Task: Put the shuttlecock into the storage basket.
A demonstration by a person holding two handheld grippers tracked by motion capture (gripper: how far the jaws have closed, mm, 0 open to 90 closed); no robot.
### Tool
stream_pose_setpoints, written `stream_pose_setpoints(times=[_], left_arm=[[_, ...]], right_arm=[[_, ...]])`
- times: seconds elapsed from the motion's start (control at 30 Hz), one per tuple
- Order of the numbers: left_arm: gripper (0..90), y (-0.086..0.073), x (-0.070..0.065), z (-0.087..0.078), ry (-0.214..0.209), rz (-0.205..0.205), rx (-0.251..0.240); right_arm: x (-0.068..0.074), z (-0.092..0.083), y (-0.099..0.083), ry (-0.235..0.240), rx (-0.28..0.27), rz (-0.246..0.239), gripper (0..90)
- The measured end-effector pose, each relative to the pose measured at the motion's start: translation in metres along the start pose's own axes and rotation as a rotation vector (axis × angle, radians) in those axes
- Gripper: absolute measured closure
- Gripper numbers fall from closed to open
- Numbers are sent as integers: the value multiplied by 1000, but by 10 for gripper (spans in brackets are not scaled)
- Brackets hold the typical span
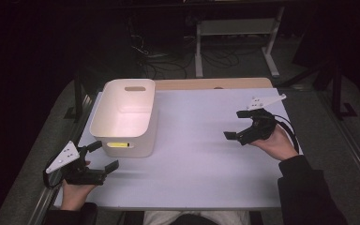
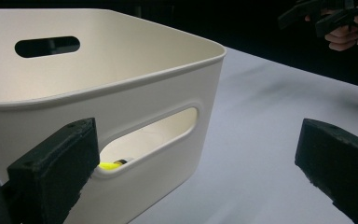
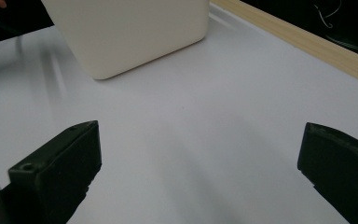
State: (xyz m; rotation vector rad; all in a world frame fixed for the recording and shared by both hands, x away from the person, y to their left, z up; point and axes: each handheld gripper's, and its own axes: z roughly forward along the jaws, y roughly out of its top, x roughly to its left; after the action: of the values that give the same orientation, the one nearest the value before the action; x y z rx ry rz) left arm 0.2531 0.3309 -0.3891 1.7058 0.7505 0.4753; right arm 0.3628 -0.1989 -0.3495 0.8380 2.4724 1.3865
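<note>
A white plastic bin (image 1: 127, 117) with handle slots stands on the left half of the white table (image 1: 201, 159). Through its near slot a yellow object (image 1: 118, 145) lies inside; the left gripper view shows that yellow object (image 2: 110, 164) too, behind the bin's wall (image 2: 144, 98). My left gripper (image 1: 102, 156) is open just in front of the bin's near left corner, holding nothing. My right gripper (image 1: 234, 124) is open above the table's right half, also holding nothing. In the right gripper view the bin (image 3: 130, 32) stands ahead beyond bare table.
A wooden strip (image 1: 213, 84) runs along the table's far edge. Behind it, on the dark floor, stand a white metal frame (image 1: 236, 35) and loose cables (image 1: 164, 61). The other hand's gripper (image 2: 326, 14) shows far off in the left gripper view.
</note>
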Motion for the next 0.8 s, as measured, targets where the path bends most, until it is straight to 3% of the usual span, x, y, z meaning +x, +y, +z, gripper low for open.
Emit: stream_pose_setpoints(times=[0.8], left_arm=[[0, 0, 0, 0, 1, 2, 3]], right_arm=[[1, -11, -30, -26, -15, 41, 0]])
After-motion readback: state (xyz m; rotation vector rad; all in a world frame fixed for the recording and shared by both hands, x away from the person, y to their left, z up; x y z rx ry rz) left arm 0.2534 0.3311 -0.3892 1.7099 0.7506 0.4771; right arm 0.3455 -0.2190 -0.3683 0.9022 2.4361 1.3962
